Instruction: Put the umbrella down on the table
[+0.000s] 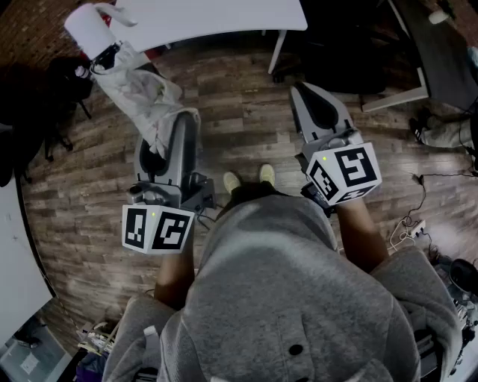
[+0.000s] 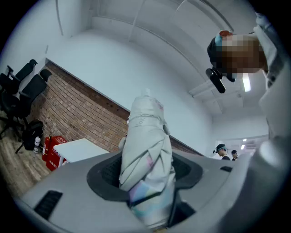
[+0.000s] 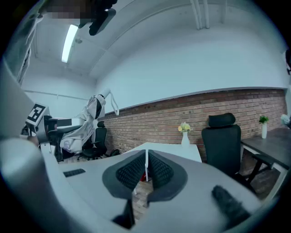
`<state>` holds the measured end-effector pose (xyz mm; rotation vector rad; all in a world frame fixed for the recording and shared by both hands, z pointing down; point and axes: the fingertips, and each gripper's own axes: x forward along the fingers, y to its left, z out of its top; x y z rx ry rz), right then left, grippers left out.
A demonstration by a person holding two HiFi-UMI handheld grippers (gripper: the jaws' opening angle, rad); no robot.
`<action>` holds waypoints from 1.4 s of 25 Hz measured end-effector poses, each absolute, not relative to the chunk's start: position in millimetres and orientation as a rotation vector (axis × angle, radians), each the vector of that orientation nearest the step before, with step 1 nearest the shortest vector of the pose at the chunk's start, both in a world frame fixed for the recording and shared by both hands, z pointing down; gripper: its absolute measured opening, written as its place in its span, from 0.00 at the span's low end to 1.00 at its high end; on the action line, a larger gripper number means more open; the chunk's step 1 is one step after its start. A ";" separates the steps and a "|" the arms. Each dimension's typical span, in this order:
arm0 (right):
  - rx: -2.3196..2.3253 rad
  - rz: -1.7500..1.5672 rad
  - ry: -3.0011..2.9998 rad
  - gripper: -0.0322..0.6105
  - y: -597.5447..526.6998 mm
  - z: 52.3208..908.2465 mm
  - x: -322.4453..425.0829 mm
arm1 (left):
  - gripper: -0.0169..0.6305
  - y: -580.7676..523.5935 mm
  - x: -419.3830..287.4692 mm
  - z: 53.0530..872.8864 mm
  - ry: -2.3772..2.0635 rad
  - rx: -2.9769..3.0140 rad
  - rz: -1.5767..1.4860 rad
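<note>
A folded white umbrella (image 1: pixel 142 97) slants up and to the left from my left gripper (image 1: pixel 168 142), its pale handle end (image 1: pixel 89 30) close to the edge of the white table (image 1: pixel 216 19). In the left gripper view the umbrella (image 2: pixel 148 145) fills the gap of the left gripper (image 2: pixel 145 175), whose dark pads press on its fabric from both sides. My right gripper (image 1: pixel 315 97) hangs level to the right of my feet. In the right gripper view the right gripper (image 3: pixel 146 170) is shut with nothing in it, and the umbrella (image 3: pixel 86 125) shows at the far left beside the left gripper's marker cube (image 3: pixel 35 113).
A white table (image 3: pixel 168 150) with a small vase of flowers (image 3: pixel 184 129) stands ahead, a black office chair (image 3: pixel 222 139) beside it. More black chairs (image 2: pixel 20 86) and a red box (image 2: pixel 52 150) line the brick wall. Cables (image 1: pixel 407 224) lie on the wooden floor at right.
</note>
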<state>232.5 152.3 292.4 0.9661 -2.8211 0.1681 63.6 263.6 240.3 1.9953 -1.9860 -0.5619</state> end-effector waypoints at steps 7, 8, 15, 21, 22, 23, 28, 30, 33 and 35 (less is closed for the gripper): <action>0.951 0.176 -2.828 0.10 155.2 292.9 221.8 | 0.42 267.0 56.0 243.9 -1.999 2.004 -0.548; 0.955 0.192 -2.838 0.10 154.3 292.4 222.7 | 0.42 266.5 56.8 244.1 -1.998 2.007 -0.547; 0.960 0.205 -2.829 0.10 148.2 299.8 222.3 | 0.42 260.4 56.5 248.6 -2.004 2.022 -0.552; 0.937 0.147 -2.839 0.10 194.4 284.3 175.0 | 0.42 304.2 14.3 238.6 -1.991 2.031 -0.579; 0.941 0.139 -2.835 0.10 201.3 282.3 165.6 | 0.42 311.5 4.8 237.5 -1.987 2.029 -0.589; 0.945 0.133 -2.827 0.10 204.2 281.2 157.9 | 0.42 315.0 -3.2 237.0 -1.983 2.027 -0.596; 0.958 0.137 -2.816 0.10 188.2 280.0 139.5 | 0.42 300.5 -21.6 239.8 -1.973 2.032 -0.584; 0.956 0.125 -2.804 0.10 186.2 282.3 137.6 | 0.42 297.7 -22.6 241.2 -1.968 2.033 -0.591; 0.963 0.122 -2.797 0.10 183.8 286.2 135.4 | 0.42 294.3 -25.1 243.7 -1.960 2.033 -0.597; 0.969 0.117 -2.804 0.10 186.9 286.9 137.4 | 0.42 297.0 -23.6 243.5 -1.956 2.041 -0.599</action>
